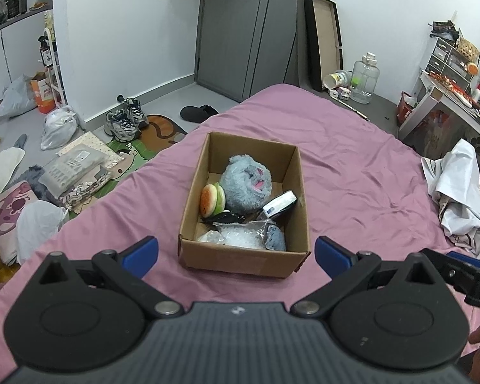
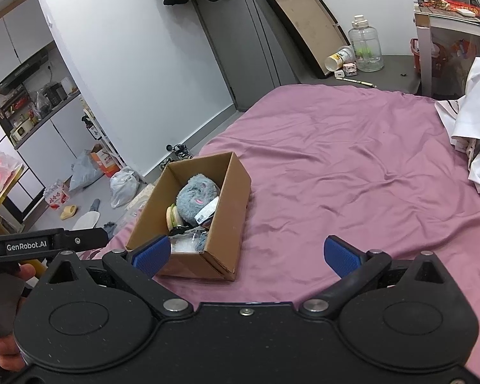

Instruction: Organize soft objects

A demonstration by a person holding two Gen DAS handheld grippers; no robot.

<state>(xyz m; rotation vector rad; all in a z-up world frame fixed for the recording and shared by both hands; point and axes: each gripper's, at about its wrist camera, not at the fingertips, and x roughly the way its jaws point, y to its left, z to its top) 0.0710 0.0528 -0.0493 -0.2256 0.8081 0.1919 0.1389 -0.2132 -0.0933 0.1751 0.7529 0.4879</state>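
Pink-mauve bedsheet [image 1: 352, 166] fills most of what I see, wrinkled, with grey floor beyond its far edge. Off the sheet's left side in my left wrist view, a pair of grey-and-white sneakers [image 1: 126, 121] stands on a cartoon-print floor mat [image 1: 134, 150], near a stack of flat grey plastic-wrapped packages [image 1: 70, 166].

My left gripper [image 1: 236, 254] hangs just short of an open brown cardboard box [image 1: 240, 257] that sits on the sheet; its blue-padded jaws are spread wide with nothing between them. Inside the box, from left to right, I see a small plush hamburger [image 1: 212, 199] leaning against the left wall, a fluffy blue-grey plush toy with a pink mouth [image 1: 246, 185] touching it, and a white-and-blue roll [image 1: 280, 204] against the right wall. Nearer me lies a clear crinkled plastic bag [image 1: 240, 236] with a small blue-grey furry piece [image 1: 275, 238] beside it. A black item between burger and bag is too dark for me to identify.

My right gripper [image 2: 246, 256] is likewise spread wide and empty, hovering over bare sheet, the box just beside its left finger. Further right, a clear plastic water jug [image 2: 366, 48] stands on the floor, and crumpled white cloth [image 2: 476, 128] lies at the sheet's right edge.
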